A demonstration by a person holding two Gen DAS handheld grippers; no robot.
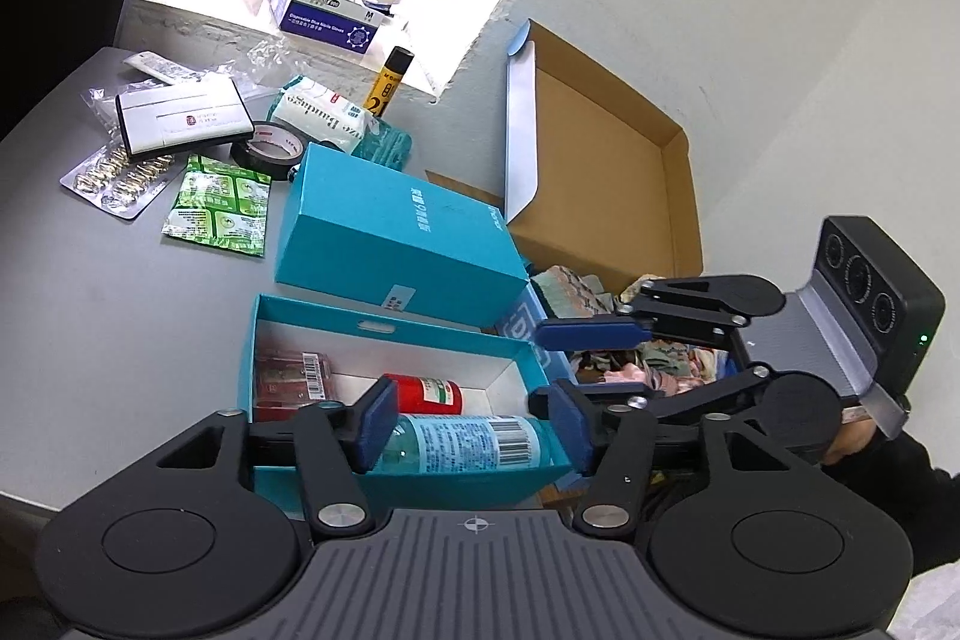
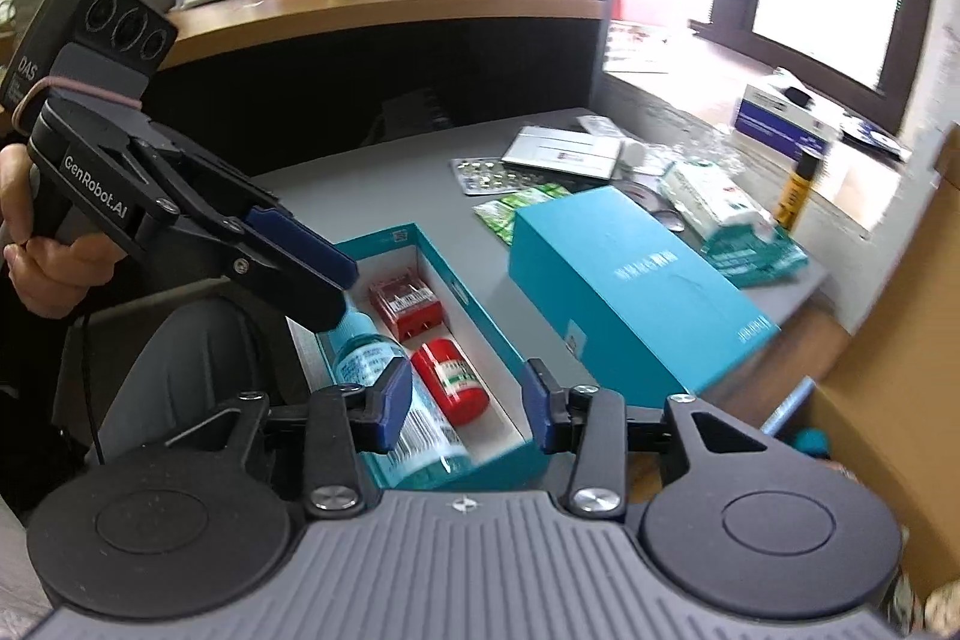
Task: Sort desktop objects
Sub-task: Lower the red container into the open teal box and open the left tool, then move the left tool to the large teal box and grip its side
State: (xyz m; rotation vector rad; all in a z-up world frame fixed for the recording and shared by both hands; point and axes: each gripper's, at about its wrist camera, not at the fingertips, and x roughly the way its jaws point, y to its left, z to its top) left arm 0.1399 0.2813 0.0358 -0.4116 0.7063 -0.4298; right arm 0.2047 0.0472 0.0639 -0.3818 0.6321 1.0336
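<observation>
Blister sheets of amber capsules (image 1: 117, 178) lie far left on the grey bench (image 1: 120, 316), beside a white flat carton (image 1: 183, 124), a green sachet pack (image 1: 219, 203), a black tape roll (image 1: 269, 146) and a white "Gauze Bandage" packet (image 1: 321, 112); these loose pieces could skid if clipped. Nearer, the open teal cardboard box (image 1: 312, 316) holds a red packet (image 1: 291, 376), a red cylinder (image 1: 429, 394) and a clear blue-liquid bottle with a barcode label (image 1: 468, 445). The left gripper (image 1: 474, 427), wide open and empty, hovers over that bottle, which I judge round enough to roll or slip from a hasty pinch. The teal lid (image 1: 396, 226) lies just beyond. Far back, a box reads "Disposable Blue Nitrile Gloves" (image 1: 330, 19). The right gripper (image 2: 465, 409), open and empty, could knock the box wall. "GenRobot.AI" marks the left tool.
</observation>
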